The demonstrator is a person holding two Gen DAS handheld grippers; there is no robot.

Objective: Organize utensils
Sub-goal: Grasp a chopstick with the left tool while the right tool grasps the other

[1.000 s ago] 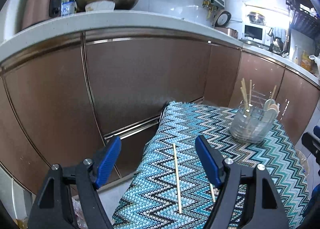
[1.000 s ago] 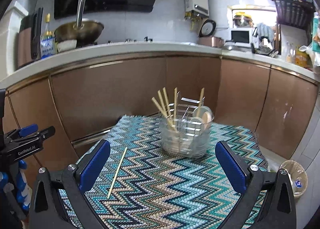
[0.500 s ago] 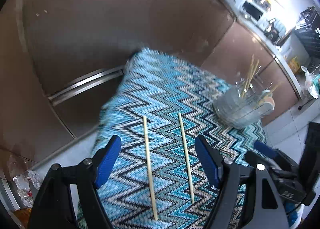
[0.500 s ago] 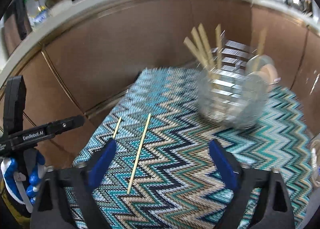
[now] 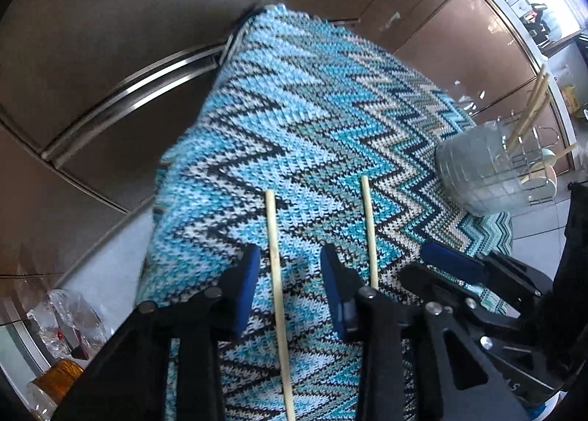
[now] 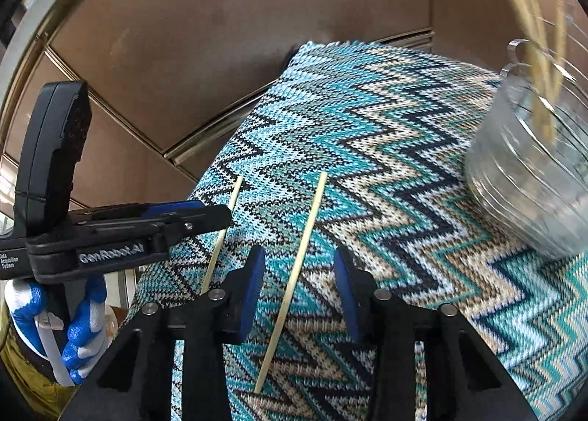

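1. Left black gripper with blue pads [image 5: 290,274] is closing, half-open, straddling the left pale wooden chopstick [image 5: 275,266]; pads not touching it, so nothing's gripped.
2. Right matching gripper [image 6: 298,285] is closing likewise around the right chopstick [image 6: 294,281].
3. We judge both angle down for a simultaneous pickup.
4. Clear ribbed plastic utensil holder [image 6: 529,185], far right on the zigzag knit cloth [image 6: 386,149], is the likely destination.

Both tongs tilt steeply downward side by side, left tongs [image 5: 290,288] and right tongs [image 6: 299,292] closing, pads apart.
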